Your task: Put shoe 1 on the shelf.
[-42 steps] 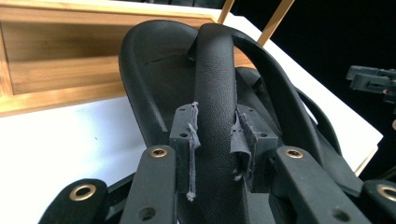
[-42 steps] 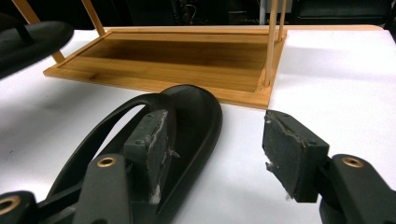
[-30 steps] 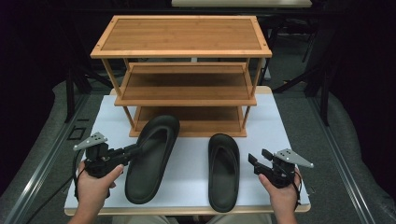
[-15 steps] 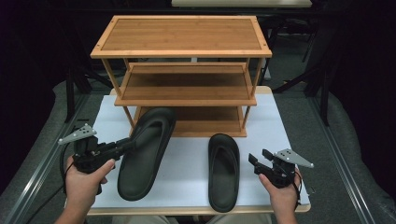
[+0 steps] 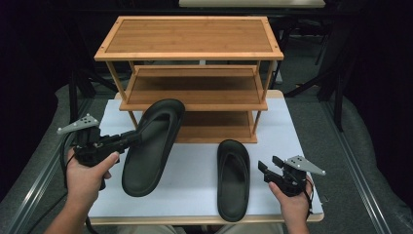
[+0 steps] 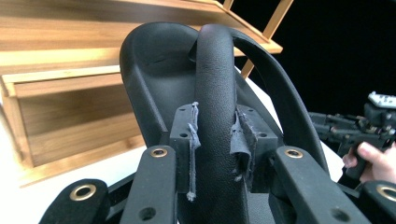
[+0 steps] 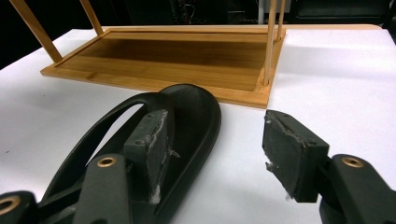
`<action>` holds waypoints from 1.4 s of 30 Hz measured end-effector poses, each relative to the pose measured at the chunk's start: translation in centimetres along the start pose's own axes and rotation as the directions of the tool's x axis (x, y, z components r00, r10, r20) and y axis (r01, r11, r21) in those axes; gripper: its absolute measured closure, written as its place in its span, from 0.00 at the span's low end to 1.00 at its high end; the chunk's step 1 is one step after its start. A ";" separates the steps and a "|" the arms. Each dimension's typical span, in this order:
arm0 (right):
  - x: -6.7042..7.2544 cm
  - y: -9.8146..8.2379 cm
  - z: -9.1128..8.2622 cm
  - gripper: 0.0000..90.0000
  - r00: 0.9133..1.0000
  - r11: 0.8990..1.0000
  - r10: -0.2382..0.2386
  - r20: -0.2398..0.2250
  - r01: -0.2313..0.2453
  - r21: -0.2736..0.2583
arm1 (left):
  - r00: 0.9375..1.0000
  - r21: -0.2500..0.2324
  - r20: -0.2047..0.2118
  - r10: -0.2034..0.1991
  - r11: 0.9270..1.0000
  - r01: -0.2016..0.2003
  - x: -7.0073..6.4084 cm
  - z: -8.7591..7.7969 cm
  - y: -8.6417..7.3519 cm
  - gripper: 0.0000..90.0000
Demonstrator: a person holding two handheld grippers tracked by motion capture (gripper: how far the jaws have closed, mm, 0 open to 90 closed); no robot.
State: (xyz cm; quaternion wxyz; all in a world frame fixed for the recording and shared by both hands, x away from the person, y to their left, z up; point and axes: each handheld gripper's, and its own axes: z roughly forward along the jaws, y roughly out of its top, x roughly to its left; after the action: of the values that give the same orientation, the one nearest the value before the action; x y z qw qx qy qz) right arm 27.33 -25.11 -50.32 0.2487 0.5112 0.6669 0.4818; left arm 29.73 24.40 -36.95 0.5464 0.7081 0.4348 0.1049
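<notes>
**One slipper up, one still on the table**

Left gripper [image 6: 215, 154] is clenched on the strap of the left slipper [image 5: 153, 144], toe raised toward the rack's [image 5: 190, 53] lower shelves, left of centre in the high view. Right gripper [image 7: 224, 149] is spread wide, holding nothing, beside the right slipper [image 5: 233, 178] lying flat at lower centre. All three shelves look bare. My read: early days, with nothing racked and both slippers still to place.
</notes>
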 end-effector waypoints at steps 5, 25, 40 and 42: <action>-0.1 -0.1 0.1 0.44 1.000 1.000 0.002 0.001 -0.002 -0.007 | 1.000 -0.005 0.006 -0.030 1.000 0.030 0.6 1.0 1.3 0.78; -0.1 -0.1 0.1 0.44 1.000 1.000 0.000 -0.001 0.000 0.001 | 0.995 -0.061 -0.073 -0.073 0.996 0.069 1.6 5.1 4.2 0.79; -0.4 0.0 -0.2 0.44 1.000 1.000 0.011 -0.002 -0.011 -0.010 | 0.989 -0.101 -0.101 -0.105 0.990 0.095 2.3 9.1 6.5 0.79; -0.4 0.0 -0.3 0.44 1.000 1.000 0.013 0.000 -0.013 -0.013 | 0.988 -0.106 -0.112 -0.107 0.990 0.095 2.3 9.7 6.7 0.79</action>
State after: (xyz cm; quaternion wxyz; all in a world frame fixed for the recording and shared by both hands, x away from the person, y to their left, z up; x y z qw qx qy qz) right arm 27.27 -25.60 -50.29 0.2489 0.5139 0.6603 0.4878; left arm 40.54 19.30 -35.61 0.5593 0.6494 0.4957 0.1405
